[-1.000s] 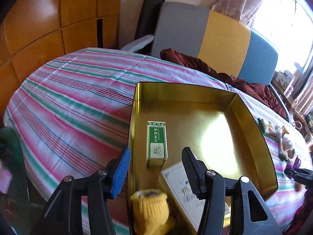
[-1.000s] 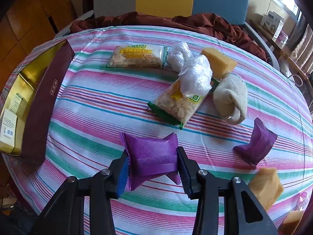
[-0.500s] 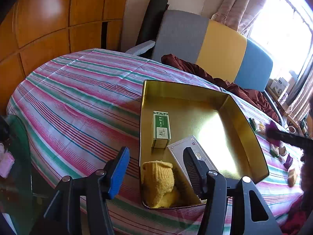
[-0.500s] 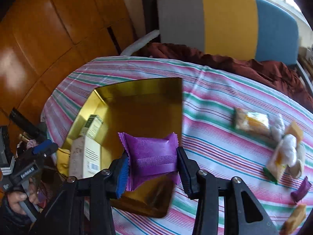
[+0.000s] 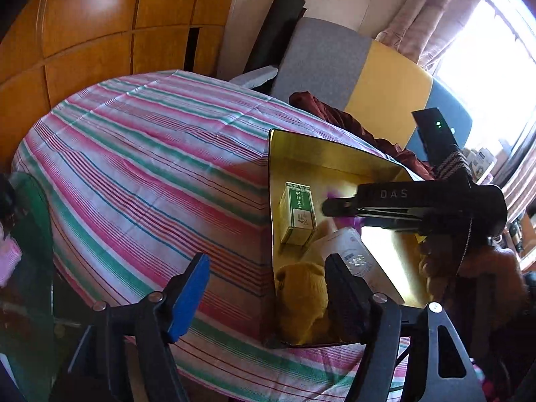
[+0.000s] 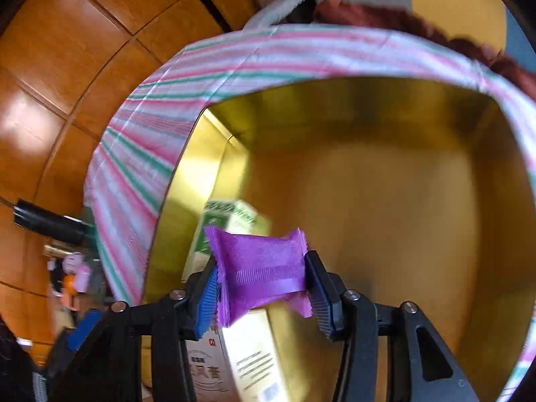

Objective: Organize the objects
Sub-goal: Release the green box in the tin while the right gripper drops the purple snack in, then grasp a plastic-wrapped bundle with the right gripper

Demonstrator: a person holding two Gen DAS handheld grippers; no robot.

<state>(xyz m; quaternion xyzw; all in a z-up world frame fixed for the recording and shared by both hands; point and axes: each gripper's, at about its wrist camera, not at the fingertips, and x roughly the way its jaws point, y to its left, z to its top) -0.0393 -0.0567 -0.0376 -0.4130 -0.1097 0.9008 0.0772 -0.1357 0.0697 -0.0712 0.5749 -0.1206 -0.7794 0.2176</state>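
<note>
My right gripper (image 6: 261, 284) is shut on a purple snack packet (image 6: 259, 273) and holds it above the gold tray (image 6: 385, 107). In the left wrist view the right gripper (image 5: 338, 206) reaches over the gold tray (image 5: 294, 144) from the right. The tray holds a green box (image 5: 298, 216), a white box (image 5: 355, 261) and a yellow sock (image 5: 301, 301). The green box (image 6: 234, 221) and white box (image 6: 248, 355) lie under the packet. My left gripper (image 5: 264, 288) is open and empty at the tray's near left corner.
The striped tablecloth (image 5: 150, 167) covers the round table. A grey, yellow and blue chair (image 5: 361, 67) with dark red cloth (image 5: 328, 114) stands behind it. Wooden panels (image 5: 100, 33) line the left wall.
My right gripper has carried the purple packet from the table's right side over into the gold tray. My left gripper has pulled back and away from the tray, still open.
</note>
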